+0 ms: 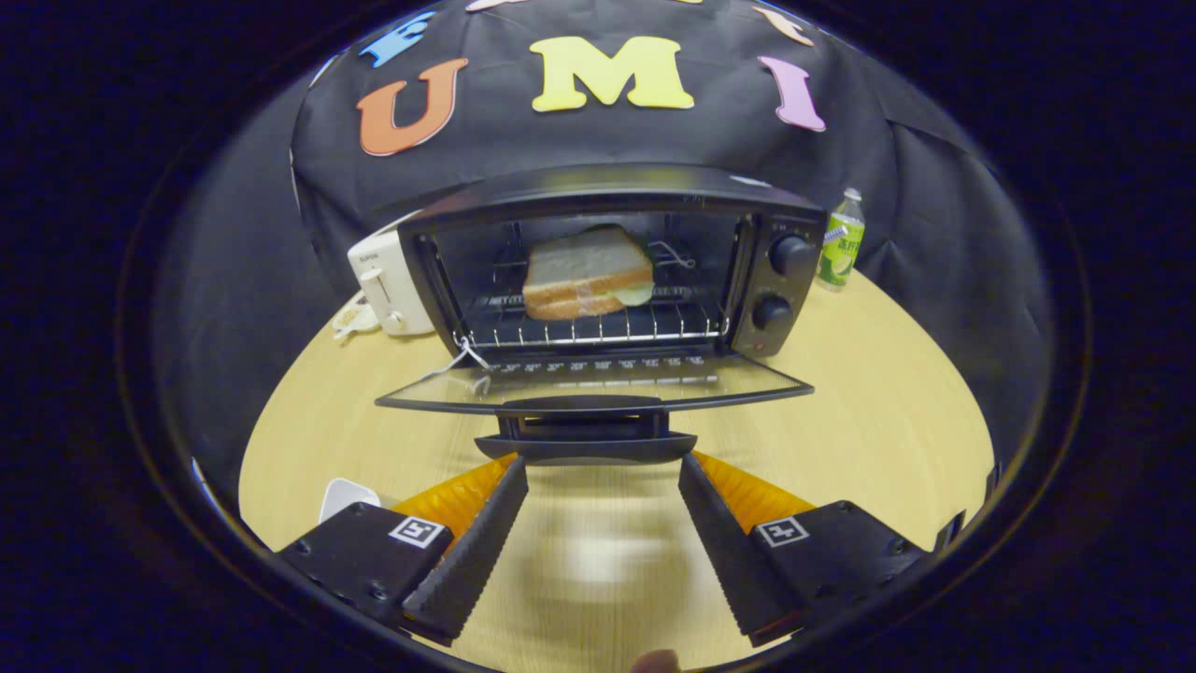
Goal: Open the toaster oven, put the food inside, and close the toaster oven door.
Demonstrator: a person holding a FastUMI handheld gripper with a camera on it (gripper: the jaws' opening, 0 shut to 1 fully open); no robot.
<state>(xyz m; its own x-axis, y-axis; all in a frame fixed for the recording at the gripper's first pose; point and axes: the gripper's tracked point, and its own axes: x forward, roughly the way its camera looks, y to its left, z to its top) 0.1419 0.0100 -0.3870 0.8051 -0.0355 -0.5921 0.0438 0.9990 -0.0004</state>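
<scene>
A black toaster oven (612,192) stands on the round wooden table (869,411), straight ahead of the fingers. Its glass door (598,383) hangs open and lies flat toward me, with its dark handle (587,447) just past the fingertips. A sandwich (587,273) of toasted bread rests on the wire rack (598,327) inside. My gripper (603,467) is open, its two fingers spread wide, tips close under the door handle and nothing between them.
A white toaster (388,285) stands to the left of the oven, with a small tag beside it. A green-labelled bottle (841,241) stands to the oven's right. Two knobs (790,254) are on the oven's right panel. A white object (344,495) lies by the left finger.
</scene>
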